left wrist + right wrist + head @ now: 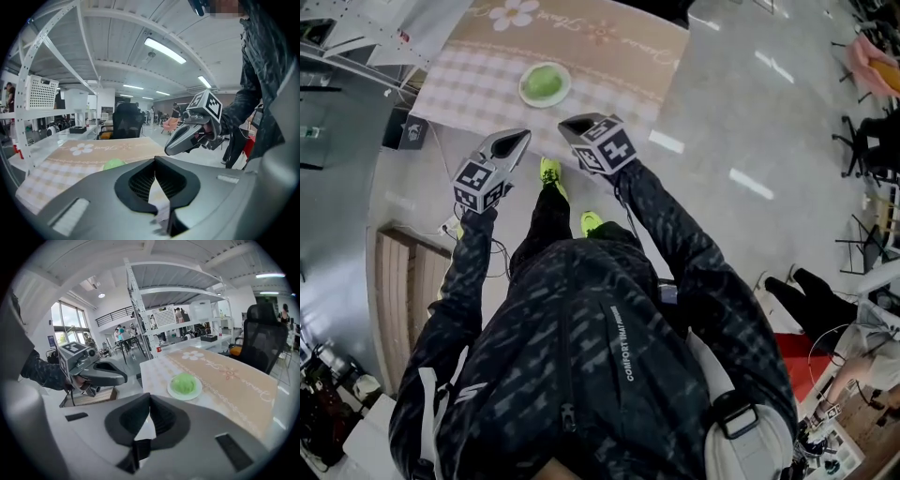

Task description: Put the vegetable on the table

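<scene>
A round green vegetable [544,82] sits on a white plate [524,93] near the close edge of the far, cloth-covered table [469,80]. Nearer the person, the left gripper [517,141] and the right gripper [570,126] hang side by side in the air. Both are clenched with nothing between their jaws, and neither touches the plate.

**Shelving, a chair and a pallet around the workspace**

A black office chair [266,336] stands near a white metal rack [137,305]. A white perforated basket [41,92] sits on one rack shelf. A slatted wooden pallet [398,300] lies on the glossy grey floor [741,112]. Strip lights [164,50] glow overhead, and tall windows [70,317] brighten one wall.
</scene>
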The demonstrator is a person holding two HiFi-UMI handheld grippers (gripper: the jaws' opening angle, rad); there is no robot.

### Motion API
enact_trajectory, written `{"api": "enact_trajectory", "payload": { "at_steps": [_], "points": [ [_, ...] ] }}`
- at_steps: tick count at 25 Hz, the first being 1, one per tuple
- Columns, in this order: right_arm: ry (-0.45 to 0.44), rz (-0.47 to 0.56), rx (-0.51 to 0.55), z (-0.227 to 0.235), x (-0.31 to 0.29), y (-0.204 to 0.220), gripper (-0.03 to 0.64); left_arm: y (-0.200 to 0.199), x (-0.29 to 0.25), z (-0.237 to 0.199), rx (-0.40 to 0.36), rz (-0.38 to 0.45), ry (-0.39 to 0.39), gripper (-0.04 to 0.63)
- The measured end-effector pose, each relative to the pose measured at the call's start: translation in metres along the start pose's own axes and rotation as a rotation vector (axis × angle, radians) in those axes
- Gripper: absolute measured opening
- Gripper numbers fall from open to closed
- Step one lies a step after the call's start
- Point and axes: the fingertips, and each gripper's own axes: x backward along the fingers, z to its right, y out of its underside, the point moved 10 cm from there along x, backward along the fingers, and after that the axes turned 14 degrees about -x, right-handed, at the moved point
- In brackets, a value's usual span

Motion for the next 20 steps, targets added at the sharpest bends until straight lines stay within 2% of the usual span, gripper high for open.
{"api": "enact_trajectory", "payload": {
  "at_steps": [6, 12, 17, 20],
  "points": [
    [-0.024, -0.014, 0.036, -0.026, 0.015, 0.024, -0.006, -0.005, 0.031, 0.038, 0.021, 0.019, -0.042, -0.005],
    [-0.036, -0.032, 0.024, -0.052, 0.017, 0.04, -0.006, 0.001, 0.068, 0.05, 0.06, 0.013, -0.064, -0.005],
    [-0.009, -0.04, 0.016, -0.066, 0.011, 0.049, -0.006, 0.007, 0.076, 0.054, 0.079, 0.068, -0.049, -0.005],
    [0.017, -0.033, 0.007, -0.078, 0.008, 0.051, -0.006, 0.007, 0.079, 0.058, 0.078, 0.085, -0.01, -0.005]
  ]
}}
